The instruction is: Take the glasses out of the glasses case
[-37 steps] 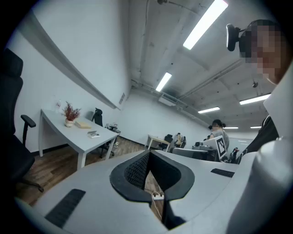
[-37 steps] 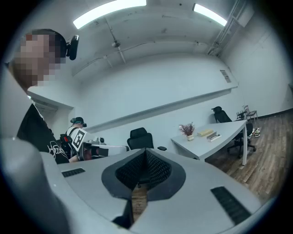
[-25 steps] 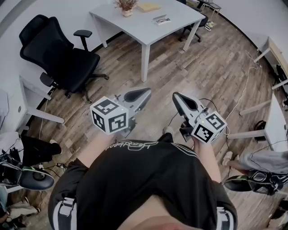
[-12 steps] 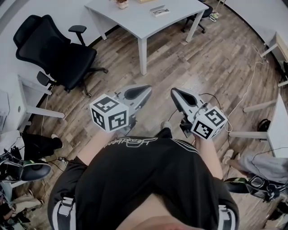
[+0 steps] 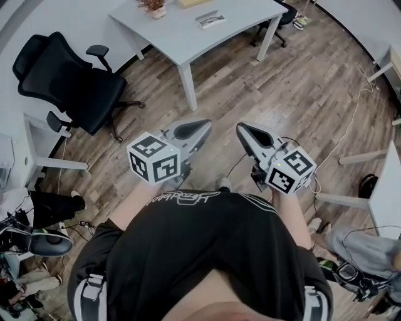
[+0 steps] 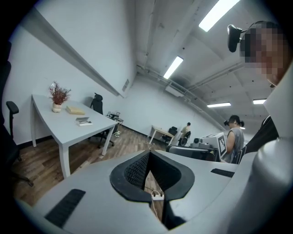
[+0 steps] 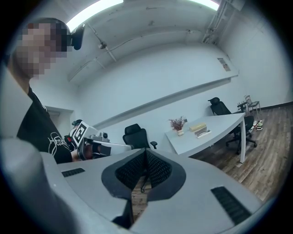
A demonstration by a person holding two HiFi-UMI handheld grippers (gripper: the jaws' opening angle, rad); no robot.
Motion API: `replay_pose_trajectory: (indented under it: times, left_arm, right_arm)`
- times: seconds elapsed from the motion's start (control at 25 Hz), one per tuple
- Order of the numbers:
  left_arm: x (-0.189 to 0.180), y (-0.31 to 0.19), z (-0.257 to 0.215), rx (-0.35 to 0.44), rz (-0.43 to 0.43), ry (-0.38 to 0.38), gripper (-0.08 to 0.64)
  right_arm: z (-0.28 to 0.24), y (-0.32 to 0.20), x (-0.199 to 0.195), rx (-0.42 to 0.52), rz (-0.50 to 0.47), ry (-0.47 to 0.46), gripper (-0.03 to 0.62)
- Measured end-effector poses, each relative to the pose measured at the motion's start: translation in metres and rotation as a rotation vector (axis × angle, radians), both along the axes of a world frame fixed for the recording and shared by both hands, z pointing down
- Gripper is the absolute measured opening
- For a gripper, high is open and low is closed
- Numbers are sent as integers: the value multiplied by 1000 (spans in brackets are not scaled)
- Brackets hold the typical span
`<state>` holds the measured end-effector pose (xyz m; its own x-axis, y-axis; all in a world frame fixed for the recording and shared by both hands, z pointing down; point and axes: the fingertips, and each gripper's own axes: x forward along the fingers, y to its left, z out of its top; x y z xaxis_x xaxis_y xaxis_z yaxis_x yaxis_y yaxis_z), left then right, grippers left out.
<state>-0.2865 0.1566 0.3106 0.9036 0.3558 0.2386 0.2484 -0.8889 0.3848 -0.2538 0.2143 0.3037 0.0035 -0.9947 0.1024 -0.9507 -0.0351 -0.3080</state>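
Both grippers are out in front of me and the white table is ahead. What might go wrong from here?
1. A loose cable lies on the floor below the left gripper; it might snag a foot.
2. The left gripper and the right gripper are both shut and empty; they need opening before any grasp.
3. The flat item on the table is too small to confirm as the case.

Head view: camera sits high on the person and faces steeply down past the torso to the wood floor (image 5: pixel 301 81). The left gripper (image 5: pixel 202 128) and right gripper (image 5: pixel 243 130) are close beneath it.

Left gripper view: camera is just behind the jaws and faces along them across the room, apparently tilted upward (wide-angle warp, hard to judge).

Right gripper view: same arrangement.

Shared by all three views: white table (image 5: pixel 182 34).

Shared by the head and right gripper views: black chair (image 5: pixel 69 81).
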Motion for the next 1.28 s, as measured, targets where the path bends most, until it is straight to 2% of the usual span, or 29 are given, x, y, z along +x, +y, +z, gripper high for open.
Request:
replay_pose_trajectory:
  times: [0.28, 0.6, 1.0, 1.28]
  left_arm:
    - [82, 40, 1, 21, 19, 8, 8]
    - [134, 75, -8, 48, 21, 32, 8]
    - [164, 46, 9, 29, -10, 15, 8]
    - [233, 16, 24, -11, 49, 6, 8]
  right_arm:
    - [1, 38, 79, 17, 12, 6, 9]
    - [-3, 71, 130, 40, 3, 24, 9]
    - [9, 49, 168, 29, 2, 19, 9]
    - [17, 22, 232, -2, 73, 15, 9]
